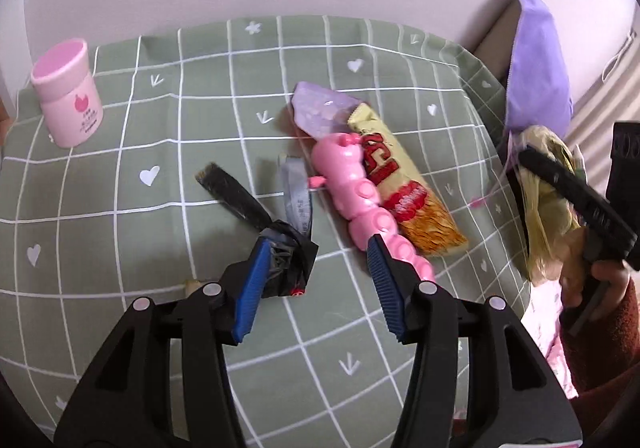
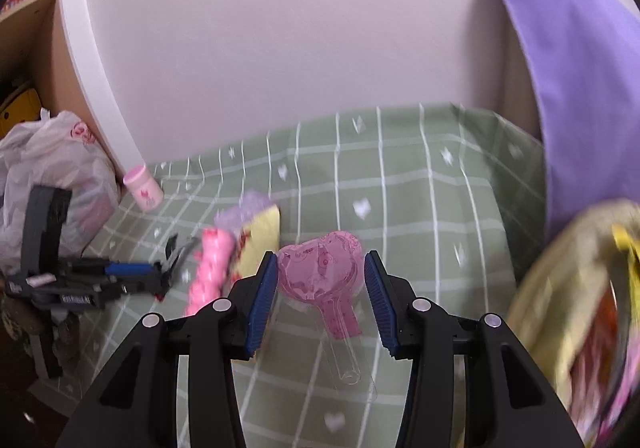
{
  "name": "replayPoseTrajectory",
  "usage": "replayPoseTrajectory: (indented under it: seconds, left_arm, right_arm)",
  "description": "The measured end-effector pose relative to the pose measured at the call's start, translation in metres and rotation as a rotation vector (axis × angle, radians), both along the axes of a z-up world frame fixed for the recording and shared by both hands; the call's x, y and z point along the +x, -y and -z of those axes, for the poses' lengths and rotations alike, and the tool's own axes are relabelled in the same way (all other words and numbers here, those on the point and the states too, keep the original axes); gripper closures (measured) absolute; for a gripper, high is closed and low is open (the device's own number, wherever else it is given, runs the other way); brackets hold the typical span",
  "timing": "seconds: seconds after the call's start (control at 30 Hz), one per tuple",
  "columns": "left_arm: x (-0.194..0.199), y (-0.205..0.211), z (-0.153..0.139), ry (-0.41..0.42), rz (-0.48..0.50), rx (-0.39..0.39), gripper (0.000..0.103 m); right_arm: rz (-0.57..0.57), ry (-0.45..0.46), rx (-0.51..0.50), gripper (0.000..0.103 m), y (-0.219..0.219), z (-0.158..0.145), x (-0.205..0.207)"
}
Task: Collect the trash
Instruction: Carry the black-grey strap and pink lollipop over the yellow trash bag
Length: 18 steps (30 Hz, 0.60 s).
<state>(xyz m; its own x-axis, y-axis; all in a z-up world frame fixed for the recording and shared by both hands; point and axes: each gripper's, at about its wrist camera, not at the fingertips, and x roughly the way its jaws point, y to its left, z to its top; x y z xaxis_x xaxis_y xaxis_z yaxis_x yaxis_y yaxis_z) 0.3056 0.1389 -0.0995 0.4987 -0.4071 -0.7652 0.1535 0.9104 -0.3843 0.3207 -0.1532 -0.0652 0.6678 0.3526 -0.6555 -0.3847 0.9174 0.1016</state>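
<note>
My left gripper (image 1: 316, 252) is open low over the green checked cloth (image 1: 120, 176). A crumpled black wrapper (image 1: 286, 260) lies against its left finger, with a dark strip (image 1: 232, 192) and a grey strip (image 1: 296, 196) just beyond. A pink segmented toy (image 1: 356, 200), a yellow snack wrapper (image 1: 404, 188) and a purple wrapper (image 1: 320, 108) lie to the right. My right gripper (image 2: 320, 268) is open above a pink heart-shaped clear plastic pack (image 2: 320, 272). A yellowish trash bag (image 2: 572, 308) hangs at the right, blurred.
A pink jar (image 1: 66, 92) stands at the cloth's far left. A purple cloth (image 1: 536, 60) hangs at the right. A white plastic bag (image 2: 52, 172) sits left of the table beside a shelf. The white wall is behind.
</note>
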Motion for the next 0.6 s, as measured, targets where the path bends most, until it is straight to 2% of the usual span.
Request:
replayPoseTrajectory:
  seconds: [0.1, 0.17, 0.27, 0.37, 0.4, 0.47, 0.53, 0.6]
  left_arm:
    - [-0.009, -0.004, -0.006, 0.019, -0.056, 0.023, 0.055]
    - [-0.009, -0.004, -0.005, 0.017, -0.064, 0.066, 0.055]
    - [-0.003, 0.011, 0.005, 0.005, 0.004, 0.196, 0.055]
    - [0.003, 0.025, 0.011, 0.010, 0.055, 0.280, 0.055]
    - [0.007, 0.029, 0.014, -0.001, 0.064, 0.290, 0.055]
    - [0.014, 0.034, 0.017, -0.021, 0.062, 0.285, 0.071]
    - [0.016, 0.038, 0.014, -0.029, 0.033, 0.281, 0.072]
    - [0.009, 0.041, 0.001, -0.005, 0.006, 0.240, 0.072]
  right_arm:
    - [0.006, -0.008, 0.022, 0.060, 0.012, 0.009, -0.019]
    - [0.014, -0.014, 0.032, 0.060, 0.016, 0.015, -0.029]
    - [0.023, -0.021, 0.053, 0.060, 0.020, 0.018, -0.042]
    - [0.025, -0.005, 0.059, 0.060, 0.026, 0.012, -0.057]
    - [0.025, 0.001, 0.056, 0.060, 0.028, 0.009, -0.061]
    - [0.030, 0.018, 0.043, 0.060, 0.033, 0.003, -0.072]
    - [0.035, 0.043, 0.033, 0.060, 0.040, -0.005, -0.084]
    - [0.038, 0.066, 0.031, 0.060, 0.049, -0.012, -0.094]
